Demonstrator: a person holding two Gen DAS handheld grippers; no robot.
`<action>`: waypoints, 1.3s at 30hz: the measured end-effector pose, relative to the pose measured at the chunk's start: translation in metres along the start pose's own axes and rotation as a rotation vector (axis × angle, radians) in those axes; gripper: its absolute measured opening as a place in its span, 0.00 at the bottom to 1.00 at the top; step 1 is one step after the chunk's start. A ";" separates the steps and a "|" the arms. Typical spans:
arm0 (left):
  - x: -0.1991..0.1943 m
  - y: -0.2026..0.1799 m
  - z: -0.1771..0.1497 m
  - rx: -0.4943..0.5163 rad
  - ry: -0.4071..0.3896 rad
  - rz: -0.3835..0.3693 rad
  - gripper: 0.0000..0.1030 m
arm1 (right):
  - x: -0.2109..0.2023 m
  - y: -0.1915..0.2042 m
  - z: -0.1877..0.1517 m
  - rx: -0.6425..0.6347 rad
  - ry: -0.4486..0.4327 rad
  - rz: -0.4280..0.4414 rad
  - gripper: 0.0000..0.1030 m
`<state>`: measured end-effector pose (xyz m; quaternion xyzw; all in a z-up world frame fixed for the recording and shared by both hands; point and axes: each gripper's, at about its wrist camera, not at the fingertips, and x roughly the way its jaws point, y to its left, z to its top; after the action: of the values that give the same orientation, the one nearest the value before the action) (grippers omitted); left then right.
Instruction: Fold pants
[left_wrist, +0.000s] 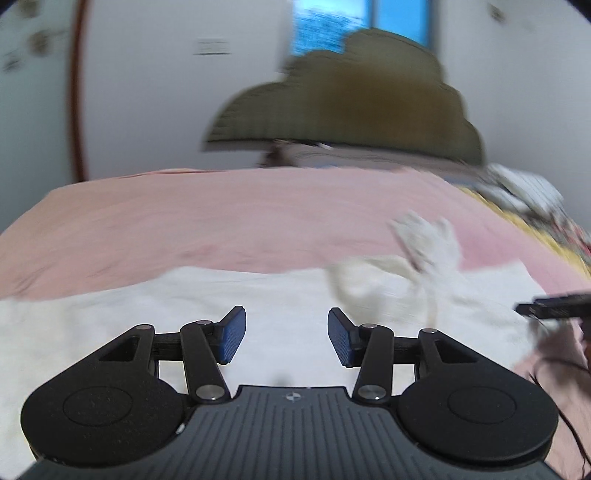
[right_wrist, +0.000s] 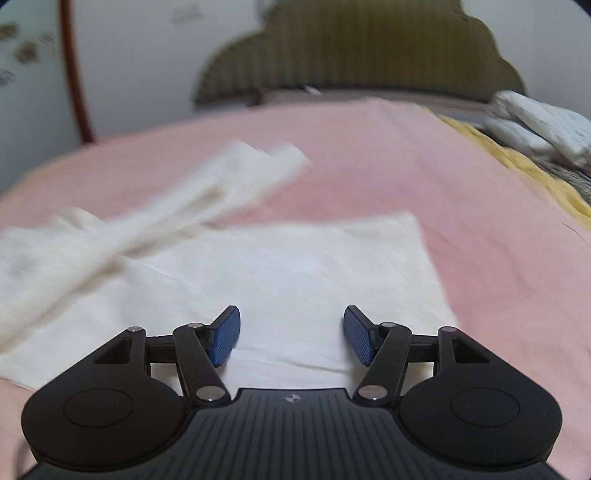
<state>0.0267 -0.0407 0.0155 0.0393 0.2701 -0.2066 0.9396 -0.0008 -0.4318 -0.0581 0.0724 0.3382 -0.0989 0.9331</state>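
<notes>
- Pants (right_wrist: 280, 280) are cream-white and lie flat on the pink bedsheet (right_wrist: 424, 177). One strip, maybe a leg or a waist tie (too blurry to call), sits bunched across the pants' upper left part (right_wrist: 207, 199).
- Right gripper (right_wrist: 291, 334) hovers over the pants' near edge, jaws spread wide, nothing between the blue pads (right_wrist: 224, 339).
- Left gripper (left_wrist: 286, 338) is over the pants too, also spread and empty. The rumpled bit (left_wrist: 417, 251) lies beyond it to the right.
- My guess is no grab has happened yet. I'd flatten that bunched strip first, then pinch one corner per gripper, both layers, so the fold lands square.
- Green headboard (right_wrist: 354, 51) stands well beyond the pants, so there's lots of sheet to fold toward.
</notes>
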 end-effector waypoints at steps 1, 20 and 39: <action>0.006 -0.007 -0.003 0.019 0.012 -0.041 0.51 | -0.002 -0.003 -0.004 -0.001 -0.016 -0.024 0.60; 0.064 -0.077 -0.061 0.129 0.082 -0.344 0.60 | 0.147 0.150 0.115 -0.384 -0.028 -0.237 0.87; 0.071 -0.086 -0.058 0.162 0.078 -0.316 0.63 | -0.008 -0.078 0.024 0.666 -0.243 0.108 1.00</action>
<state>0.0173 -0.1345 -0.0674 0.0799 0.2915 -0.3710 0.8781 -0.0099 -0.5110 -0.0398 0.3781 0.1696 -0.1623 0.8955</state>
